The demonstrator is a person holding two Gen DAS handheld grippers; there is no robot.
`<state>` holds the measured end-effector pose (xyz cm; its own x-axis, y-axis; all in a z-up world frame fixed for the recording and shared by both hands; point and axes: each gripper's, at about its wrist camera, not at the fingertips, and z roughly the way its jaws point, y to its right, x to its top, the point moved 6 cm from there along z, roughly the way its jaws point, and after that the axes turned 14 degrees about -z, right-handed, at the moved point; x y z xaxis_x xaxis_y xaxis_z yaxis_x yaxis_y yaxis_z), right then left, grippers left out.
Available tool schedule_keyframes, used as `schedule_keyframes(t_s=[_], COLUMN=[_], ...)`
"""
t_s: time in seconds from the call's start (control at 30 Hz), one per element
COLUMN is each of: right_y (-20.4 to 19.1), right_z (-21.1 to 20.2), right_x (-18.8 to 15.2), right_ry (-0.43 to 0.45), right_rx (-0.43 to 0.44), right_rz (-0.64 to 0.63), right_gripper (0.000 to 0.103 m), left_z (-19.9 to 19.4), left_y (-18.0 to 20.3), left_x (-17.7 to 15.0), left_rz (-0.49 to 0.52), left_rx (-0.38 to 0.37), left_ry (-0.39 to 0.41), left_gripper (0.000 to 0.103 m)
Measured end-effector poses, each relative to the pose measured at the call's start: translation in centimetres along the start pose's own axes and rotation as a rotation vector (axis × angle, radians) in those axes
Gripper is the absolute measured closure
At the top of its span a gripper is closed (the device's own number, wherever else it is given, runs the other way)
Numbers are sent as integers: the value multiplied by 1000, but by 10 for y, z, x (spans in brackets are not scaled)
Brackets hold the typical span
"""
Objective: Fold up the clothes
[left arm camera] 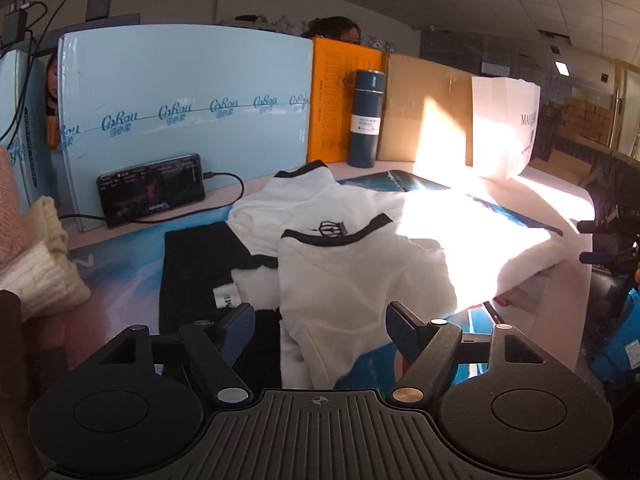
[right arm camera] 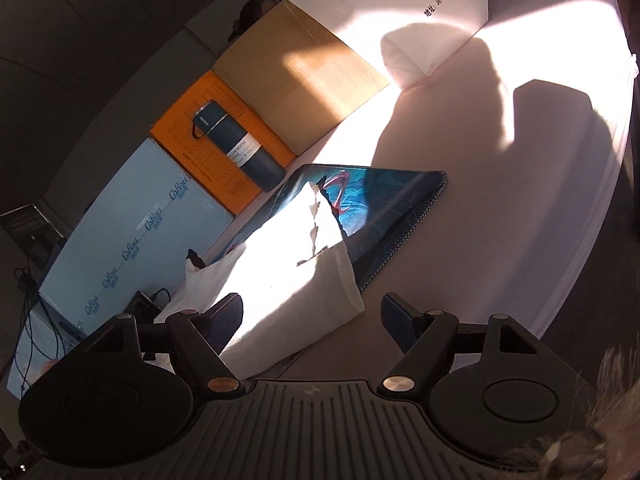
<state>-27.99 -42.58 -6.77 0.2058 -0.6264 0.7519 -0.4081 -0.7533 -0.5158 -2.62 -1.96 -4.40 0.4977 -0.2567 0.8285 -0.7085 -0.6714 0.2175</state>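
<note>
A white T-shirt (left arm camera: 340,248) with black-trimmed sleeves and a small black logo lies crumpled on a blue patterned mat (left arm camera: 424,182). Part of it is lit by bright sun. A black garment (left arm camera: 196,264) lies to its left, partly under it. My left gripper (left arm camera: 320,320) hovers open just above the shirt's near edge, nothing between its fingers. In the right wrist view the white shirt's folded edge (right arm camera: 296,264) lies on the mat (right arm camera: 384,204). My right gripper (right arm camera: 312,316) is open over that edge, its left finger (right arm camera: 228,316) next to the cloth.
Boxes line the table's back: light blue (left arm camera: 184,96), orange (left arm camera: 336,96), brown cardboard (left arm camera: 428,108), plus a white paper bag (left arm camera: 504,124). A dark blue bottle (left arm camera: 366,120) stands there. A phone (left arm camera: 152,190) on a cable leans on the blue box. Knit sweaters (left arm camera: 36,256) are stacked at left.
</note>
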Motion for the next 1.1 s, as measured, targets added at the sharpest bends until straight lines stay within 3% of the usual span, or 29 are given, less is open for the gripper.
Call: schedule_keyframes(t_s=[0.17, 0.2, 0.33, 0.4, 0.43, 0.5, 0.53, 0.57, 0.6, 0.67, 0.77, 0.93, 1.03, 1.07, 1.1], right_y=[-18, -20, -25, -20, -18, -15, -14, -13, -12, -10, -9, 2, 9, 11, 11], right_z=[14, 17, 25, 27, 28, 29, 29, 30, 31, 28, 19, 8, 19, 24, 25], right_x=[-4, -4, -6, -7, -7, -7, -7, -7, -7, -4, 6, 15, 9, 4, 1], right_ry=[-31, -28, -12, 12, 23, 47, 59, 58, 55, 74, 111, 127, 86, 73, 85], right_rx=[-1, -15, -58, -86, -105, -140, -157, -184, -213, -186, -180, -239, -279, -313, -326], right_rz=[-14, -25, -45, -20, -8, -10, -27, -58, -91, -93, -105, -135, -167, -186, -208], right_gripper=[29, 30, 33, 42, 53, 62, 74, 91, 93, 97, 99, 99, 97, 88, 87], left_z=[4, 5, 9, 10, 11, 9, 7, 4, 0, -7, -15, -9, -8, -10, -11], left_y=[2, 1, -3, -5, -6, -8, -10, -13, -15, -15, -6, 6, 3, 2, 2], left_x=[-20, -20, -18, -17, -16, -13, -10, -6, -1, 4, 2, -22, -24, -22, -22], left_rz=[128, 125, 98, 85, 78, 76, 70, 51, 31, 14, 18, 10, 25, 20, 23], left_rx=[86, 80, 42, 23, 14, -19, -25, -36, -47, -65, -103, -150, -112, -122, -132], left_ry=[-28, -28, -29, -29, -30, -26, -14, 3, 20, 46, 32, -80, -77, -71, -69], left_gripper=[34, 43, 55, 84, 89, 96, 98, 98, 98, 99, 99, 99, 90, 85, 76])
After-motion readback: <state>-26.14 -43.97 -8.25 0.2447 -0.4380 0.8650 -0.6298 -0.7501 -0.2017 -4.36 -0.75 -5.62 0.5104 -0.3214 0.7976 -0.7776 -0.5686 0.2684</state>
